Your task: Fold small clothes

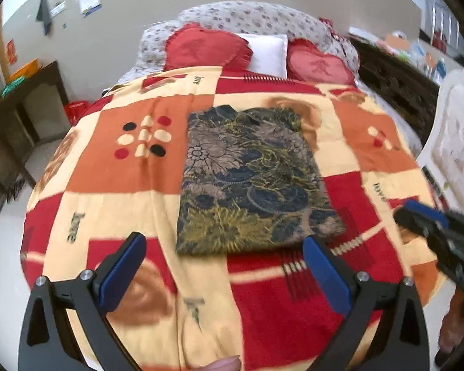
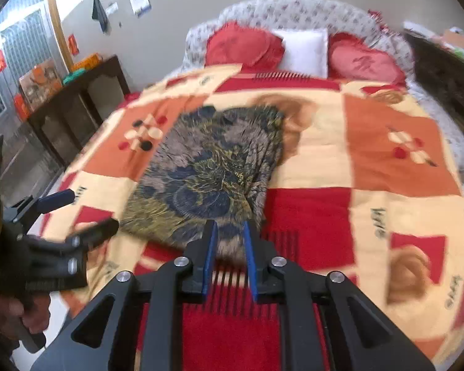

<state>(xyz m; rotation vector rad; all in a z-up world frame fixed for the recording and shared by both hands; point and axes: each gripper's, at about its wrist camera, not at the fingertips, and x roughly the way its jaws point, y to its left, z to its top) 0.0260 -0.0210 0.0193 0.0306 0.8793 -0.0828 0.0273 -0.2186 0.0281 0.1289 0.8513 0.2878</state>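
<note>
The folded garment (image 1: 250, 179) lies flat on the blanket (image 1: 108, 167), seemingly finished; the left gripper (image 1: 225, 275) gapes wide, empty; the right gripper (image 2: 229, 256) stands narrowly parted, clasping nothing.

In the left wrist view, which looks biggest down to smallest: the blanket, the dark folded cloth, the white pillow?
1. blanket
2. folded cloth
3. white pillow, though it lies farthest back and is partly hidden, so its true size is unsure.

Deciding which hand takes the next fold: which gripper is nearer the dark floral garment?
Right. The right gripper sits at the dark floral garment's near corner; the left gripper, open, hangs back off its near edge.
</note>
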